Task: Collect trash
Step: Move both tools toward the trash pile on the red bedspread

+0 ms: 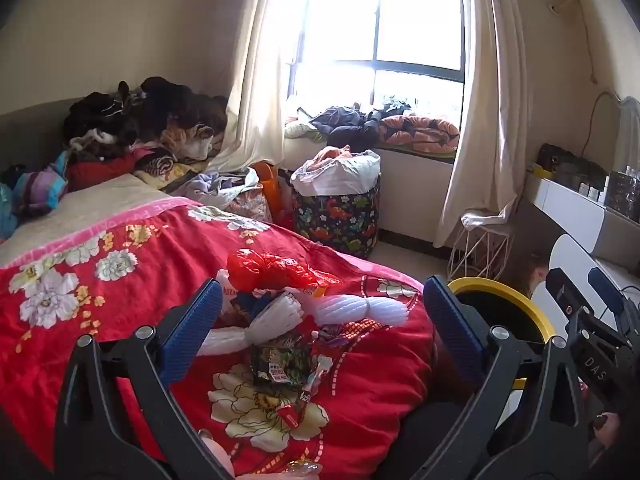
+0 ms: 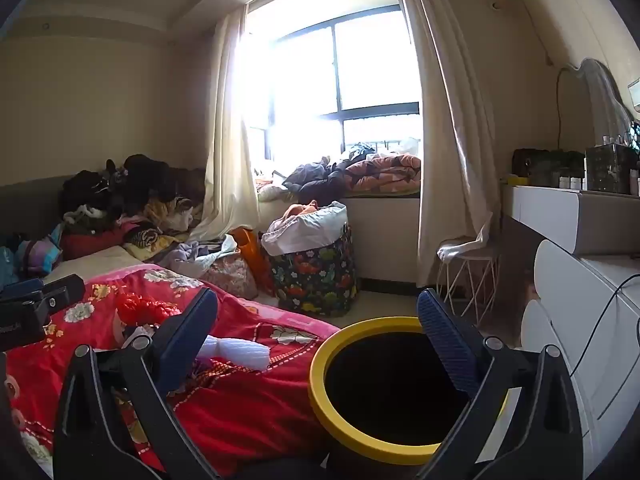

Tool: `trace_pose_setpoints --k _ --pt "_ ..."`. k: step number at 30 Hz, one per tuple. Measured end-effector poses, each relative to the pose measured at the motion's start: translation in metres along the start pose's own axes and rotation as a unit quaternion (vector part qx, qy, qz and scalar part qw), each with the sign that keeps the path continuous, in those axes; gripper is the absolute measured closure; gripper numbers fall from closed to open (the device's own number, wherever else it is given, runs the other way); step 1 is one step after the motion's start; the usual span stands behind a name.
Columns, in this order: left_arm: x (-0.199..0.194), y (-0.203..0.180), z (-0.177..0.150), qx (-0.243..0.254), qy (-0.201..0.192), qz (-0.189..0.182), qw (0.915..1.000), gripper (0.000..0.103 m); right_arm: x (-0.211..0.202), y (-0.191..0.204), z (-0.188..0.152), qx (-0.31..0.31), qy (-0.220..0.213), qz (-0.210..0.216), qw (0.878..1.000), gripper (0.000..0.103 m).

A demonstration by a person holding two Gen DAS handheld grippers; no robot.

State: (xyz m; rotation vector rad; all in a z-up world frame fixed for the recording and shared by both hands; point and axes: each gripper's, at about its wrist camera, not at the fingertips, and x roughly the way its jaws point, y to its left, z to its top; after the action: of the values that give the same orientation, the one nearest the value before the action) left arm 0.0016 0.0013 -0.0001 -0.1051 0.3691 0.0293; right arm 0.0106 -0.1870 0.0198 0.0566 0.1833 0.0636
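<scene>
Your left tongs [image 1: 320, 320] stand fully open and empty above the trash pile [image 1: 288, 320] on the red bedspread [image 1: 120, 280]. Open room lies ahead toward the bed edge. The white foam strip [image 1: 360, 310] lies crosswise between the fingers. Your right tongs [image 2: 320, 340], equally wide and empty, frame the yellow-rimmed bin [image 2: 340, 412], mouth upward, just beside the bed.

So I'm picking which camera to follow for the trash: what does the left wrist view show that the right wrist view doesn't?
Left wrist only: the dark snack packet and small wrappers on the red blanket, between the open left claw.
Right wrist only: the whole mouth of the yellow-rimmed bin, below the open right claw.
Both: red plastic bag, white foam netting, bin, window.
</scene>
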Motion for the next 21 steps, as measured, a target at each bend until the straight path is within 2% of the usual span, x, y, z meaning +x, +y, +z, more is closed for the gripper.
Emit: trace_pose_setpoints --k 1,21 --pt "-0.0025 -0.0037 -0.0009 0.019 -0.014 0.002 0.9997 0.011 0.0004 -0.0002 0.0000 0.001 0.001 0.001 1.000 0.006" --pt "-0.0019 -0.0064 0.0031 0.006 -0.010 -0.004 0.9999 0.011 -0.0003 0.0000 0.0025 -0.006 -0.004 0.000 1.000 0.006"
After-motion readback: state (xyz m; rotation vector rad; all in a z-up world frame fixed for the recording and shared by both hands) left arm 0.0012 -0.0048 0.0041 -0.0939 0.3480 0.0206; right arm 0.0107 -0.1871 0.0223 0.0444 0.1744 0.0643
